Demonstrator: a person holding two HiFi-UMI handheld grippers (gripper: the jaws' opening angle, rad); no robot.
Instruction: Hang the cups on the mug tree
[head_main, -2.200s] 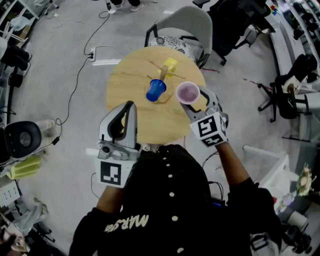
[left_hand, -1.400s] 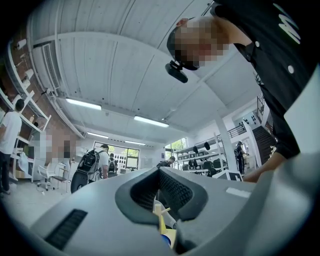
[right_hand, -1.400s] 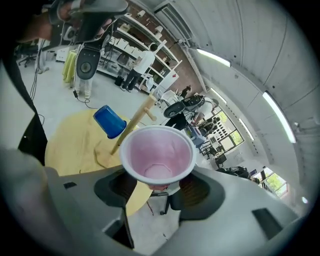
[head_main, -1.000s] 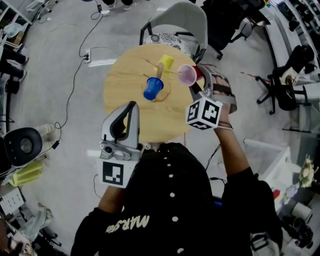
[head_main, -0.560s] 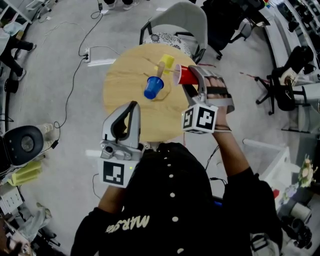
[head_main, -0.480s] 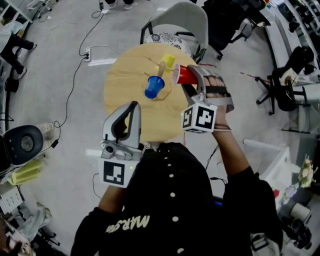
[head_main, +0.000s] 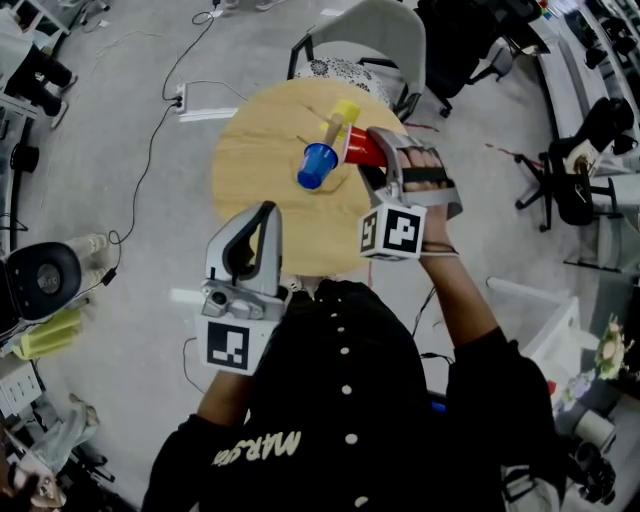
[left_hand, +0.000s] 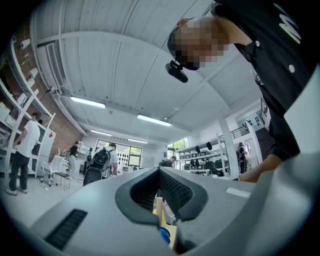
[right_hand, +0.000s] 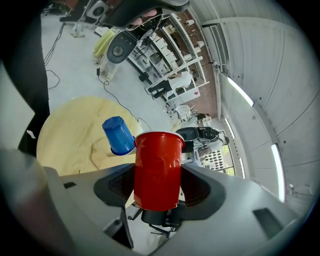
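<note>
Three cups: red cup grasped between right gripper fingers; blue cup and yellow cup on mug tree just beyond; left gripper fingers clenched, empty.

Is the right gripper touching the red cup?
Touching. The right gripper view shows the fingers of the right gripper pressing both sides of the red cup.
</note>
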